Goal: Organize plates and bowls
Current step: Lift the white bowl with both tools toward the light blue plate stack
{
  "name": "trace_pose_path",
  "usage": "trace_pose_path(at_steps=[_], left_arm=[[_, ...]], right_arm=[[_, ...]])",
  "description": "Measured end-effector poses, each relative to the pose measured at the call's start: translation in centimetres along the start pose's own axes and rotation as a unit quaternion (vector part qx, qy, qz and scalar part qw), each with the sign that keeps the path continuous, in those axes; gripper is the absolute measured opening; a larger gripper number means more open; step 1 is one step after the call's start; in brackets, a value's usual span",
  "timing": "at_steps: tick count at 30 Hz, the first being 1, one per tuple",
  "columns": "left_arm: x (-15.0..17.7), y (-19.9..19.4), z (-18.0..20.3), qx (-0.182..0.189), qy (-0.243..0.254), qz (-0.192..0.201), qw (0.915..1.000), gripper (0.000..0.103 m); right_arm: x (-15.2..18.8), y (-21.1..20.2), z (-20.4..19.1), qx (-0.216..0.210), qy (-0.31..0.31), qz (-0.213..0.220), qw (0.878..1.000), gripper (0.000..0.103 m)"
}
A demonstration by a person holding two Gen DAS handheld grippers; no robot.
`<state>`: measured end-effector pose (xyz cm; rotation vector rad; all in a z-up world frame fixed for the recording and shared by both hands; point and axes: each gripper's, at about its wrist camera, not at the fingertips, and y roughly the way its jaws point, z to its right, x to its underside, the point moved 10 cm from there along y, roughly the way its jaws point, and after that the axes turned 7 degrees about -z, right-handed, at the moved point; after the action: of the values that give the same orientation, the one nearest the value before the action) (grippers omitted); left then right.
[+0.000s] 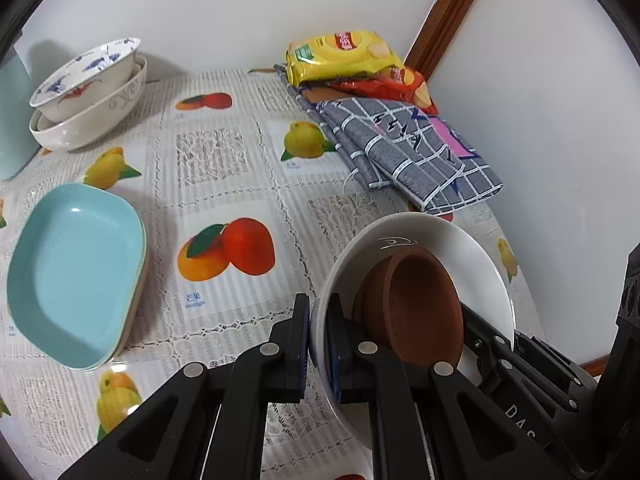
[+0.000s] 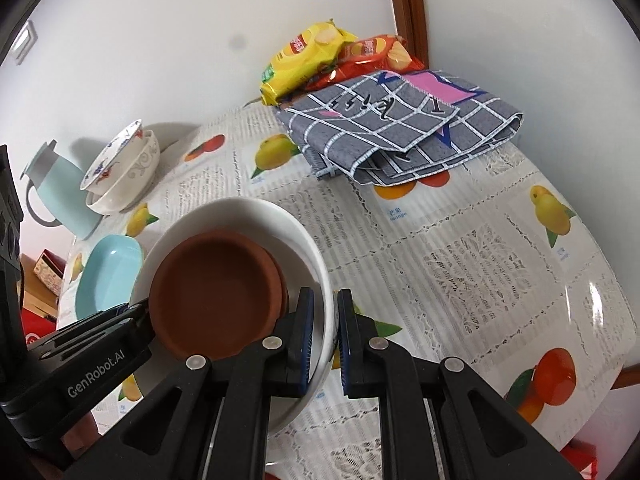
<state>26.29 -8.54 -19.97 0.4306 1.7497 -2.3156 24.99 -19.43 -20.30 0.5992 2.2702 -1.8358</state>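
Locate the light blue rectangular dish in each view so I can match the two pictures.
Left wrist view: light blue rectangular dish fills the left edge, resting on the fruit-print tablecloth.
Right wrist view: the dish lies lower left, partly hidden behind the white bowl.
Shared landmark: the stacked patterned bowls near the wall beyond it.

Two small bowls (image 2: 216, 292) are sitting nested in the plate (image 2: 280, 220), held over the bench (image 2: 460, 248). Stacked bowls (image 1: 88, 92) are standing far left; a folded cloth (image 1: 404, 148) is lying far right, snack bags (image 1: 348, 56) behind it.
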Motion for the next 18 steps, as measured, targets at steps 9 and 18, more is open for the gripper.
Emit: trace_pose_path(at_steps=[9, 18], left_arm=[[0.2, -2.5, -0.4, 0.002, -0.006, 0.017, 0.9998, 0.009], [0.3, -4.9, -1.9, -0.007, -0.010, 0.028, 0.9995, 0.009]], right_arm=[[0.1, -2.1, -1.3, -0.004, -0.007, 0.014, 1.000, 0.011], [0.3, -3.5, -3.5, -0.014, -0.013, 0.022, 1.000, 0.011]])
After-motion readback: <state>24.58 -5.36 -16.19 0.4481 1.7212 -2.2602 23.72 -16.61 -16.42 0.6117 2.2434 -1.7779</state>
